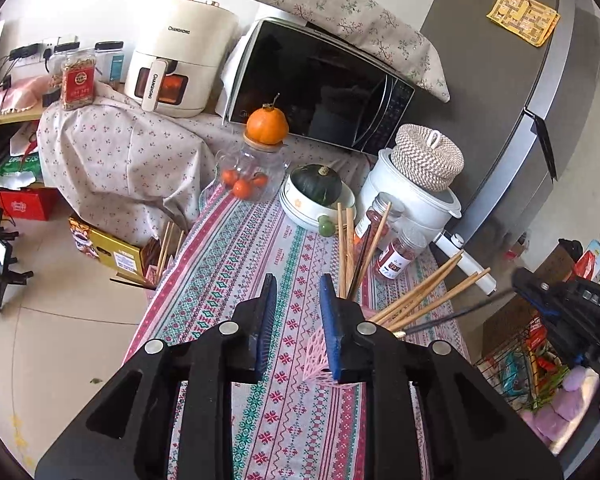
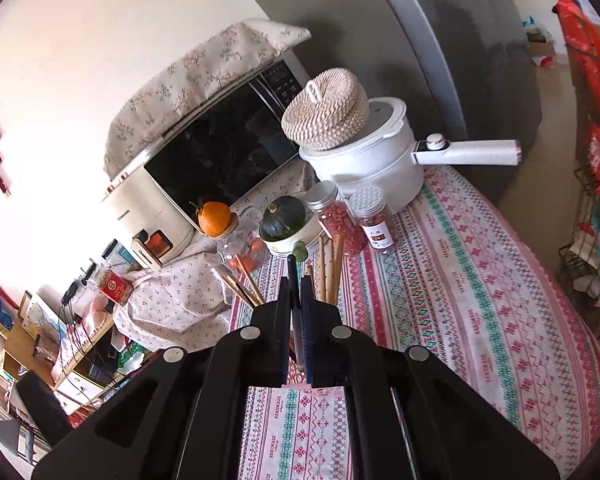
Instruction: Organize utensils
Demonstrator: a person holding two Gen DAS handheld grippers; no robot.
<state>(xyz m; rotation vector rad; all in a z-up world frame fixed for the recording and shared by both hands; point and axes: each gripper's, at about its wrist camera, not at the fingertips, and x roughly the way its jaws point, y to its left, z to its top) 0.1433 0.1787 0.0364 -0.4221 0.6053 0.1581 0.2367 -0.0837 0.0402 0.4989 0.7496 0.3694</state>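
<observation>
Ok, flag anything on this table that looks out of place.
An orange sits on top of the glass jar like a lid, and a woven basket is perched on the white pot. The chopsticks in the pink holder splay in several directions.

Ahead of me at twelve o'clock sits a black-fronted microwave point(image 1: 320, 88) with a floral cloth point(image 1: 348, 20) draped over its top. At eleven o'clock I see a cream air fryer point(image 1: 184, 60), and nearer, a clear jar point(image 1: 256, 172) holding small oranges, one orange point(image 1: 267, 125) resting on its lid. At one o'clock a green squash point(image 1: 317, 185) lies in a white bowl point(image 1: 300, 210). At two o'clock a white pot point(image 1: 404, 196) carries a woven lid point(image 1: 426, 156); two red-filled jars point(image 1: 398, 254) stand just beside it on the patterned tablecloth point(image 1: 236, 264).
</observation>
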